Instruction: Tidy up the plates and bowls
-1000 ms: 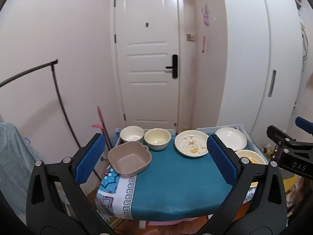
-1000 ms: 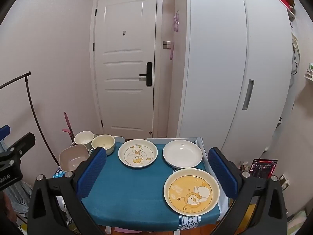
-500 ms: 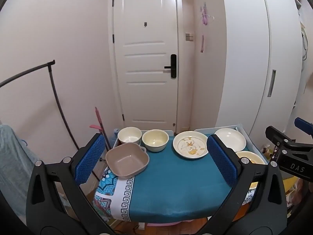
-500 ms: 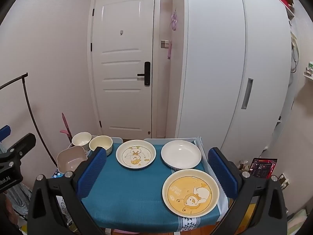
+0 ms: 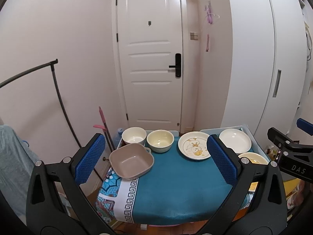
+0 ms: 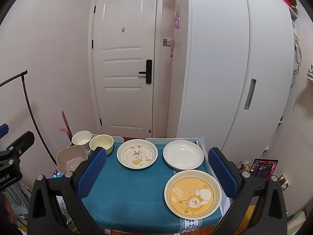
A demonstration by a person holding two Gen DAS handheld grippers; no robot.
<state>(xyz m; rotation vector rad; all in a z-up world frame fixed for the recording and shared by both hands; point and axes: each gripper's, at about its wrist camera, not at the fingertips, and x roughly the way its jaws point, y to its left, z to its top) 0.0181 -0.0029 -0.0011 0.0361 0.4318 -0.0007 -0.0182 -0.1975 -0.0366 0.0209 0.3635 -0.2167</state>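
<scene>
A small table with a teal cloth (image 5: 176, 186) (image 6: 133, 192) holds the dishes. At its left are a square beige bowl (image 5: 131, 163) (image 6: 70, 158), a white bowl (image 5: 134, 138) (image 6: 81, 140) and a cream bowl (image 5: 160, 143) (image 6: 101, 143). A duck-print plate (image 5: 193, 148) (image 6: 137, 154), a plain white plate (image 5: 234, 144) (image 6: 183, 155) and a yellow bear plate (image 6: 192, 193) (image 5: 254, 157) lie to the right. My left gripper (image 5: 156, 159) and right gripper (image 6: 157, 173) hang open above the table's near side, holding nothing.
A white door (image 5: 150, 58) and a white wardrobe (image 6: 234, 68) stand behind the table. A black curved rack (image 5: 58, 101) and a pink-handled tool (image 5: 102, 121) are at the left. A lit phone screen (image 6: 263, 168) sits at the lower right.
Both grippers have drawn back and risen slightly, so the table sits a little lower and farther in both views. The dishes have not moved, and both stay open.
</scene>
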